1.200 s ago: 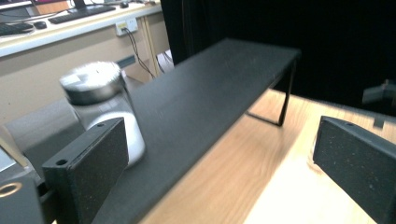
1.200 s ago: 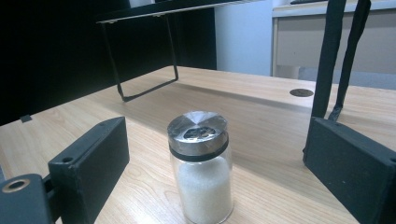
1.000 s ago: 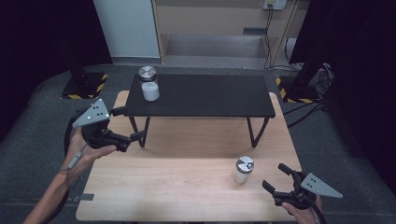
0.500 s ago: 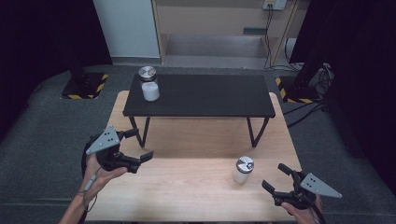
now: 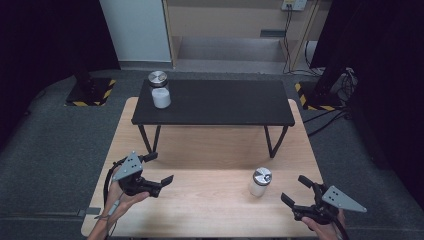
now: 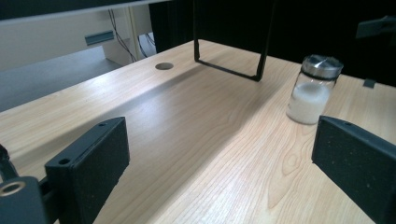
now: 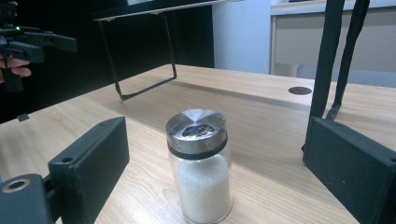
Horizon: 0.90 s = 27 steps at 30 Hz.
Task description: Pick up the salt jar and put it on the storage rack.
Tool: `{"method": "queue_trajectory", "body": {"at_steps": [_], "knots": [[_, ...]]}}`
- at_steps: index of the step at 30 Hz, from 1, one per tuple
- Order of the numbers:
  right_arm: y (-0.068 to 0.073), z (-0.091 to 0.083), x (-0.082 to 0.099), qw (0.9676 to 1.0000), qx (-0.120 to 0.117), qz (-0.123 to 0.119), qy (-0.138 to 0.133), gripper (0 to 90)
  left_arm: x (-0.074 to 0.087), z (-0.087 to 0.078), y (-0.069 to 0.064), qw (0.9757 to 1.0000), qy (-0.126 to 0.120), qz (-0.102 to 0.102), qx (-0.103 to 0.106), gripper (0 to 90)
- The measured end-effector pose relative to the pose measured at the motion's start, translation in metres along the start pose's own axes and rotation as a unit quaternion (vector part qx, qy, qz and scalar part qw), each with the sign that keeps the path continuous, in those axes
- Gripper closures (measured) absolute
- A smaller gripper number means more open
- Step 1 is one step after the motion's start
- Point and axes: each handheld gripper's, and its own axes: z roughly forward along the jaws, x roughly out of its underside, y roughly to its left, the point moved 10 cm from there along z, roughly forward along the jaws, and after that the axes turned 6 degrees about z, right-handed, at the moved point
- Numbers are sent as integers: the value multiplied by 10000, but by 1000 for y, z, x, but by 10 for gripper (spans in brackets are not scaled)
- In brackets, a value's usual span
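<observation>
A jar (image 5: 260, 181) with a metal lid and white grains inside stood upright on the wooden table (image 5: 210, 150), towards its front right part, in front of the right leg of the black bench (image 5: 215, 102). The right gripper (image 5: 299, 194) sat low near the table's front right corner, just right of the jar, with its jaws spread and nothing between them; in the right gripper view the jar (image 7: 200, 165) stood ahead of the two black jaws, framed by the gap but apart from both pads. The left gripper (image 5: 159, 172) was held near the front left part of the table, well apart from the jar, jaws also spread and empty, pointing across the table towards the right. In the left gripper view the jar (image 6: 314, 88) showed farther off, above the right-hand jaw, with bare wood between the jaws. A second jar (image 5: 159, 90), of the same kind, stood on the left end of the bench, well away from both grippers. The bench stood across the far half of the table on thin black legs, and grey carpet (image 5: 60, 140) lay around the table.
</observation>
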Motion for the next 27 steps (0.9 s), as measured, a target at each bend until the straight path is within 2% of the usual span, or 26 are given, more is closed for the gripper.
{"method": "queue_trajectory", "body": {"at_steps": [9,13,18,23,27], "knots": [[-2,1,-1,10000,34,-19,3,69,10,4,-5,10000,38,78,22,32],[-2,1,-3,10000,57,-21,-26,69,15,2,-3,10000,15,-31,32,32],[-1,3,-4,10000,74,-39,-5,69,18,0,-3,10000,36,-10,6,31],[-2,3,-4,9999,91,-72,15,69,20,-1,-4,10000,-50,-53,6,31],[-2,3,-4,9999,105,-61,-4,69,21,1,-5,10000,30,71,1,31]]}}
